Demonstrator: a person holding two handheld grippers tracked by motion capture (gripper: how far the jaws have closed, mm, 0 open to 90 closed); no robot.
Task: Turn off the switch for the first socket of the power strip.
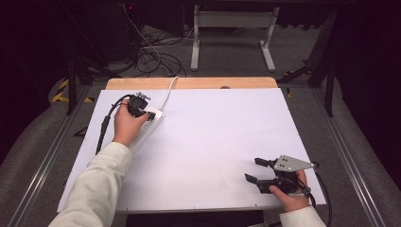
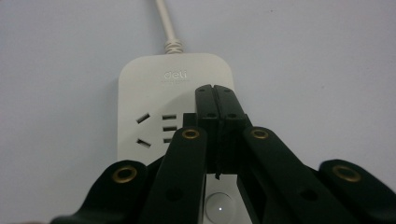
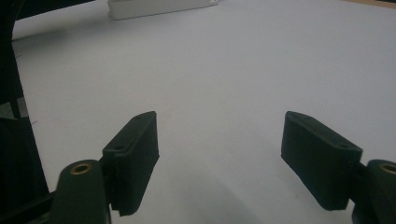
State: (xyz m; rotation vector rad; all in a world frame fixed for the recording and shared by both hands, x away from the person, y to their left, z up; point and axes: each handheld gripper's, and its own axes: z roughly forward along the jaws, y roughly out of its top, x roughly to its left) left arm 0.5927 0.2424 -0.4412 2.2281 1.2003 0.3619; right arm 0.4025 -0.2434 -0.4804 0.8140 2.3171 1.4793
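A white power strip (image 1: pixel 152 126) lies at the table's far left, its white cord (image 1: pixel 168 90) running off the far edge. In the left gripper view the power strip (image 2: pixel 154 93) shows a socket, several small ports and a round button. My left gripper (image 1: pixel 150 115) points down over the strip's far end, and the left gripper (image 2: pixel 215 91) has its jaws pressed together with nothing visible between them. A small black part shows just beside the left pad. My right gripper (image 1: pixel 253 170) rests near the front right corner. Bare sheet lies between the wide-open jaws of the right gripper (image 3: pixel 219 123).
A white sheet (image 1: pixel 217 137) covers the table, with a strip of wood (image 1: pixel 198 83) bare at the far edge. Beyond it the floor holds tangled cables (image 1: pixel 153 54) and a white table frame (image 1: pixel 231 21). The strip's end (image 3: pixel 154 7) shows far off in the right gripper view.
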